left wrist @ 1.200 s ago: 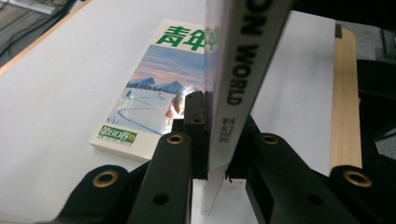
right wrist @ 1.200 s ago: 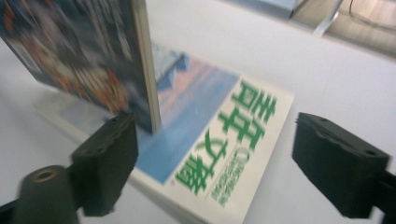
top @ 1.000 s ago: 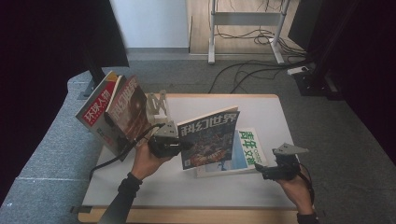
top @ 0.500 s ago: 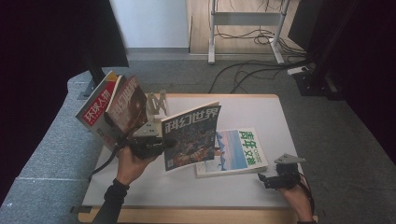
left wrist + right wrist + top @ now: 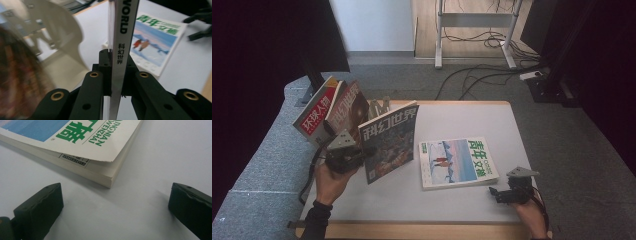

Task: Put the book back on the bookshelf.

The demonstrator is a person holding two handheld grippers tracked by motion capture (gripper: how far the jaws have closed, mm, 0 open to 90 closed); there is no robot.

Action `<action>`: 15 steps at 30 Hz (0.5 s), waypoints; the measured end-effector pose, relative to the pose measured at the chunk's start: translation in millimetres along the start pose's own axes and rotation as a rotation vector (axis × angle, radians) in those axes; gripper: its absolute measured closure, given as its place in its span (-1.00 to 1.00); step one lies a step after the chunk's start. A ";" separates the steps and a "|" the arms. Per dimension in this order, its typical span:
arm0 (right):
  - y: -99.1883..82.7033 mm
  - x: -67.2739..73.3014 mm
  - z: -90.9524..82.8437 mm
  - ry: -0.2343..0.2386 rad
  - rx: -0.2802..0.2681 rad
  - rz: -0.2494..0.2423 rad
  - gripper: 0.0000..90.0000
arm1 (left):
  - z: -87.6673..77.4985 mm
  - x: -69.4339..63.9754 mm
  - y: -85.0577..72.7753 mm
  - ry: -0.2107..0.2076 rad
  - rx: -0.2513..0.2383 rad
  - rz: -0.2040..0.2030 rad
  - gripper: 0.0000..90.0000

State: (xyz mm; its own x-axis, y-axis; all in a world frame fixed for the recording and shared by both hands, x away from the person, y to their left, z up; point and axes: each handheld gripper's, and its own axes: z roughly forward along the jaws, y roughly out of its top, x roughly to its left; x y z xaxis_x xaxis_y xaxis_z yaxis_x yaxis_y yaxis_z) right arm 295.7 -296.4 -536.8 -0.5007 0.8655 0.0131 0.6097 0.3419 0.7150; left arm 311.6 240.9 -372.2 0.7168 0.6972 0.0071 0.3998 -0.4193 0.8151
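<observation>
A dark magazine (image 5: 389, 142) with white Chinese title stands upright in the air over the table's left side. My left gripper (image 5: 362, 155) is shut on its spine edge; in the left gripper view the jaws clamp the spine (image 5: 121, 47) at my left gripper (image 5: 117, 75). A white and blue magazine (image 5: 457, 162) with green lettering lies flat mid-table, also seen as the flat magazine (image 5: 155, 42) and its near corner (image 5: 75, 142). My right gripper (image 5: 495, 193) rests low by that magazine's near right corner, open, jaws apart with bare table between them at my right gripper (image 5: 115, 205).
At the table's left edge a light metal rack (image 5: 379, 106) holds a red magazine (image 5: 314, 117) and a brown one (image 5: 349, 107), leaning. The white tabletop (image 5: 472, 120) has a wooden front edge. Cables lie on the grey floor (image 5: 477, 80) beyond.
My left gripper has carried the dark magazine leftward toward the rack, uncovering the flat magazine. My right gripper has sunk to the table by that magazine's corner.
</observation>
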 end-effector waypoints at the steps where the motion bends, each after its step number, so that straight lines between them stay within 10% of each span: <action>1: 0.0 0.0 0.0 0.000 0.000 0.000 -1.00 | 0.0 0.0 0.0 0.000 0.000 0.000 0.84; 15: -1.0 -0.4 0.1 0.003 -0.006 -0.003 -1.00 | -37.7 24.7 -28.2 0.158 0.004 -0.110 0.84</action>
State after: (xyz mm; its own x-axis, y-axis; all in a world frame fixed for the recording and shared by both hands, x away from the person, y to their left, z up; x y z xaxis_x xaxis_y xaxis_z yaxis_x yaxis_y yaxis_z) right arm 295.4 -297.1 -537.6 -0.5049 0.8631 0.0132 0.6045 0.3426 0.7192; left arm 296.5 291.9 -373.2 0.5702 0.8214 0.0089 0.4733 -0.3374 0.8137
